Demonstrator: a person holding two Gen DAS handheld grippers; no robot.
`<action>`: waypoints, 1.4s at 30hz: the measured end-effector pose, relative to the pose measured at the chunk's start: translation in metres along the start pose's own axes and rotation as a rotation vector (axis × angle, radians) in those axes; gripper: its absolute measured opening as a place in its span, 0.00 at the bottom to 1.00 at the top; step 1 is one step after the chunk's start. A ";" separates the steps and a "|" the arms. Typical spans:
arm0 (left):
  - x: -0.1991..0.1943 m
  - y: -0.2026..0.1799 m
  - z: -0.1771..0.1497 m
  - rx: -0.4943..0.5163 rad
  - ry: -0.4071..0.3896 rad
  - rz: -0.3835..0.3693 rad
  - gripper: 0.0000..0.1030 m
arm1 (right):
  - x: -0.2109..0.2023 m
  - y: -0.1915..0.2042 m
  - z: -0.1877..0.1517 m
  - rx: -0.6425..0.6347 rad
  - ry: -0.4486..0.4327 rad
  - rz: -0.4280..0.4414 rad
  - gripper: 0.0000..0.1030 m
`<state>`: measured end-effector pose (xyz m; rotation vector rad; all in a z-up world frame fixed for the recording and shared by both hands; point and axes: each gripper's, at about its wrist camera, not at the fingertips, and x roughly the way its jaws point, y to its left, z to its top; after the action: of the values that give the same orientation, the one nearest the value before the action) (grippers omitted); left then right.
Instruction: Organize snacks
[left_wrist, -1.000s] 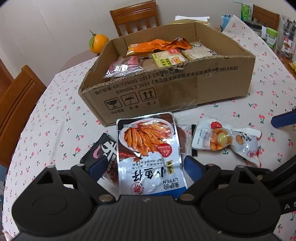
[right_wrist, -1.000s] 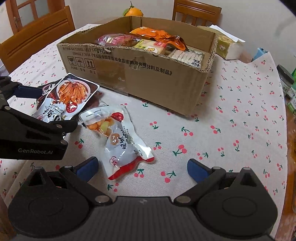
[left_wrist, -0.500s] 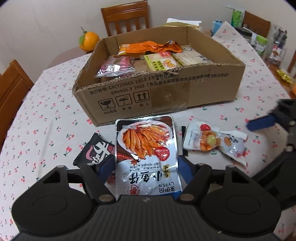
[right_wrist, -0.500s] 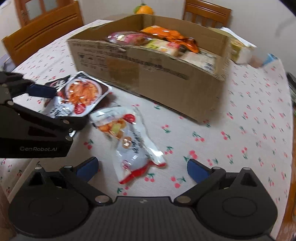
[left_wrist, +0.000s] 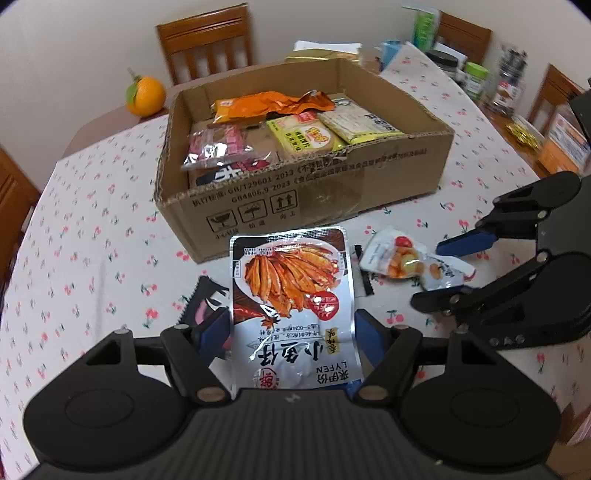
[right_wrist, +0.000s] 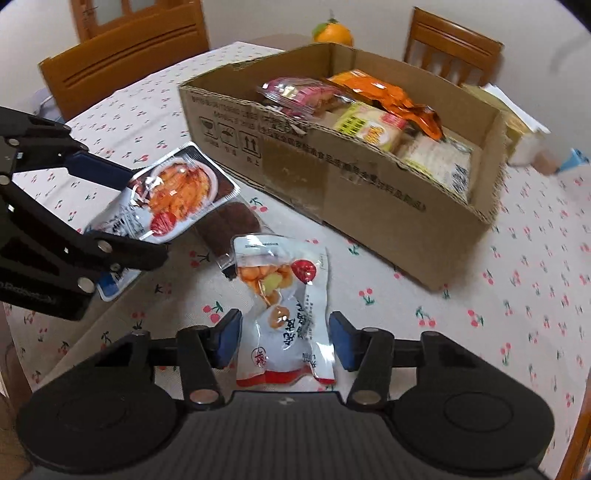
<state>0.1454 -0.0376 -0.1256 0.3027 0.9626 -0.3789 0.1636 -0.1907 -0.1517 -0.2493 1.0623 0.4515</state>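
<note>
Lying lengthwise between the closing jaws of the right hand-held gripper (right_wrist: 282, 338), the white snack pouch (right_wrist: 284, 306) is nearly clamped; the fish-snack packet (left_wrist: 291, 306) is held by the left hand-held gripper (left_wrist: 291, 332), below the cardboard box (left_wrist: 332, 192) in frame.

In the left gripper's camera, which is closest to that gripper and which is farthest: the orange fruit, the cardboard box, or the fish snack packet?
1. Fish snack packet, between the left gripper pads.
2. Cardboard box, just beyond it.
3. Orange fruit, past the box, far left.
</note>
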 end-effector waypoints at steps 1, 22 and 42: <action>-0.001 0.003 0.000 0.022 -0.005 0.000 0.70 | -0.001 0.000 -0.002 0.024 0.001 -0.005 0.54; 0.018 0.041 -0.024 -0.014 0.009 -0.015 0.76 | -0.004 0.016 -0.012 0.175 -0.005 -0.128 0.55; 0.013 0.073 -0.038 0.097 0.058 -0.234 0.80 | -0.002 0.015 -0.010 0.142 0.003 -0.103 0.60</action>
<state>0.1564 0.0410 -0.1515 0.2910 1.0416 -0.6345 0.1480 -0.1824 -0.1540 -0.1780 1.0738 0.2824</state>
